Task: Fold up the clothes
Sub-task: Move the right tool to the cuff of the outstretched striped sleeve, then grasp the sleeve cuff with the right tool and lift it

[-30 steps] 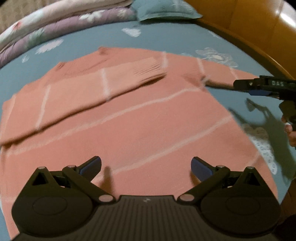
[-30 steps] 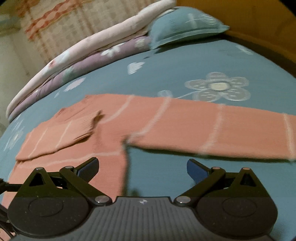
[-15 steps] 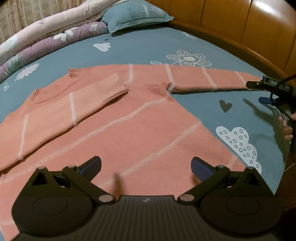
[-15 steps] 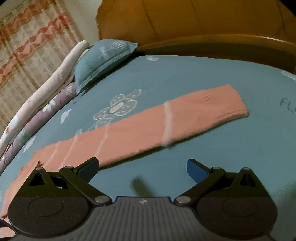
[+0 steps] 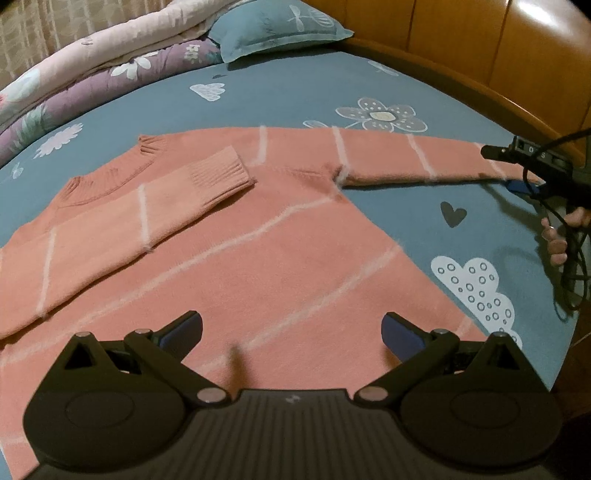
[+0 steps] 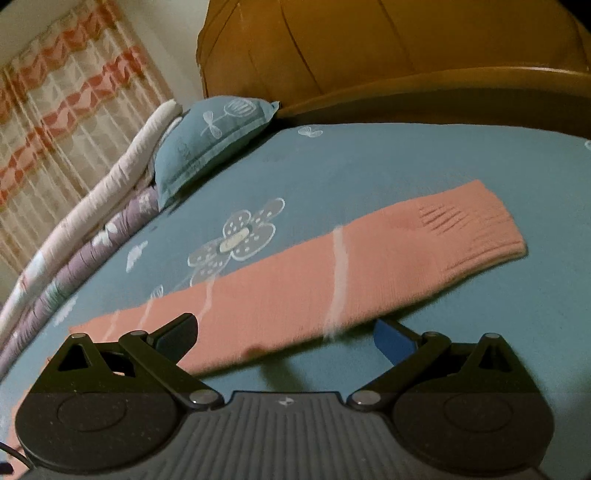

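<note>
A salmon sweater (image 5: 258, 258) with thin white stripes lies flat on the blue bed sheet (image 5: 295, 92). One sleeve is folded across the chest, its ribbed cuff (image 5: 218, 173) near the collar. The other sleeve (image 5: 406, 158) stretches straight out to the right. My left gripper (image 5: 291, 330) hovers open over the sweater's lower body, holding nothing. My right gripper (image 5: 508, 170) is open at the far end of the outstretched sleeve. In the right wrist view that sleeve (image 6: 369, 266) runs across just ahead of the open right gripper (image 6: 284, 334), with its cuff (image 6: 472, 232) at the right.
A blue pillow (image 5: 273, 26) and folded quilts (image 5: 92, 66) lie along the far side of the bed. The wooden headboard (image 5: 480, 48) curves round the right. A person's hand (image 5: 557, 240) and a cable hang at the right edge. A curtain (image 6: 55, 92) stands behind.
The right gripper has travelled outward along the stretched sleeve, from the armpit toward the cuff. The left gripper has drawn back a little, showing more of the sweater. Both stay open.
</note>
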